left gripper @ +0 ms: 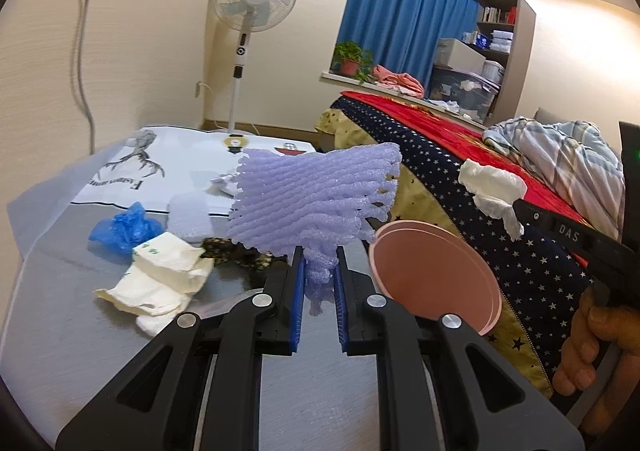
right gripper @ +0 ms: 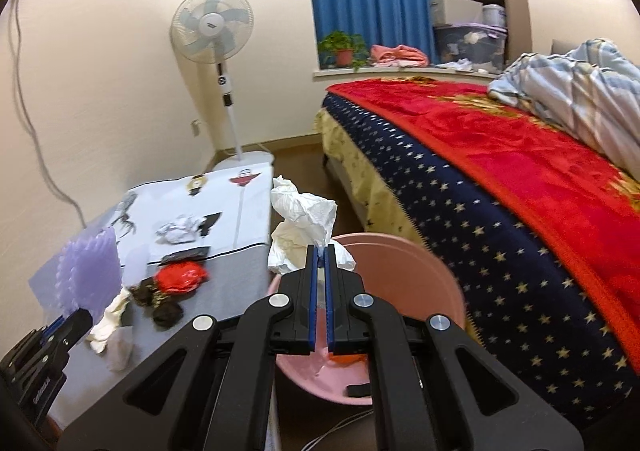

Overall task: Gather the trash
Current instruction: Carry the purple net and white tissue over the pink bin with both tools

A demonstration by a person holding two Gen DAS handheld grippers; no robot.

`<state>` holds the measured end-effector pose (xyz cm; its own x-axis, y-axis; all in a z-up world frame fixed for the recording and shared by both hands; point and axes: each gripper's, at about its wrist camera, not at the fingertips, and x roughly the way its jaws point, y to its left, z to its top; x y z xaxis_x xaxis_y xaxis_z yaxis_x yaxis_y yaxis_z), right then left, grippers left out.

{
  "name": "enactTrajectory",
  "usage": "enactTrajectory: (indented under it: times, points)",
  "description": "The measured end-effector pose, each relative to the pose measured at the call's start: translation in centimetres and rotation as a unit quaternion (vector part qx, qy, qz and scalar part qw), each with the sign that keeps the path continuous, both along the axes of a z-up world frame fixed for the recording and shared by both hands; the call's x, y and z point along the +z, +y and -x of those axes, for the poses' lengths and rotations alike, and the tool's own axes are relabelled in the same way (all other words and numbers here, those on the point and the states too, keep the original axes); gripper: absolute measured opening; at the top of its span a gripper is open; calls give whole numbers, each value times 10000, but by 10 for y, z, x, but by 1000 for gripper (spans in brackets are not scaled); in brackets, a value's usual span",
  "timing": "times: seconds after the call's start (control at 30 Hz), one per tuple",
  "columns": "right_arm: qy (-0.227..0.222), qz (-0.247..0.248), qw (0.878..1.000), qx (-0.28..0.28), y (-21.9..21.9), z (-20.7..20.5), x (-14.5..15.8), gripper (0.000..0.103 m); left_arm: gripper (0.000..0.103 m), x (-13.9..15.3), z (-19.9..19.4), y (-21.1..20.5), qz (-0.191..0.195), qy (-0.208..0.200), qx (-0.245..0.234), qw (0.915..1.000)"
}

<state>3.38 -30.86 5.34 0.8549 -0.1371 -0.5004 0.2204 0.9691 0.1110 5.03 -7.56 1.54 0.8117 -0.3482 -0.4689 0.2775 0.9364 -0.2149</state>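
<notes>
Left gripper (left gripper: 319, 275) pinches purple foam net (left gripper: 314, 199) upright.

Table on the left, bin in the middle, bed on the right.

The foam net (left gripper: 316, 199) sits up in the left gripper (left gripper: 319, 271) over the table (left gripper: 80, 351); the tissue wad (right gripper: 304, 227) hangs from the right gripper (right gripper: 319, 263) above the bin (right gripper: 432, 275), with the fan (right gripper: 214, 31) behind the table, I think.

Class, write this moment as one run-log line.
left gripper: shut on purple foam net | right gripper: shut on white crumpled tissue | above pink plastic bin
</notes>
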Motion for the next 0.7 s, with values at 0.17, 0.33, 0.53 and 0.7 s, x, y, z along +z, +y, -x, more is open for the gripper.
enactTrajectory:
  times: [0.17, 0.33, 0.53, 0.7]
  points:
    - [77, 74, 9997, -206, -11, -3, -1, 4, 13, -2, -7, -18, 7, 2, -154, 9999]
    - [130, 124, 9991, -389, -21, -6, -1, 4, 13, -4, -15, -40, -2, 7, -379, 9993]
    - [175, 72, 9976, -670, -42, -7, -1, 4, 13, -9, -24, -71, -17, 17, -728, 9973]
    - [242, 20, 9958, -882, -58, -9, -4, 4, 13, -16, -31, -97, 9, 60, -1064, 9943]
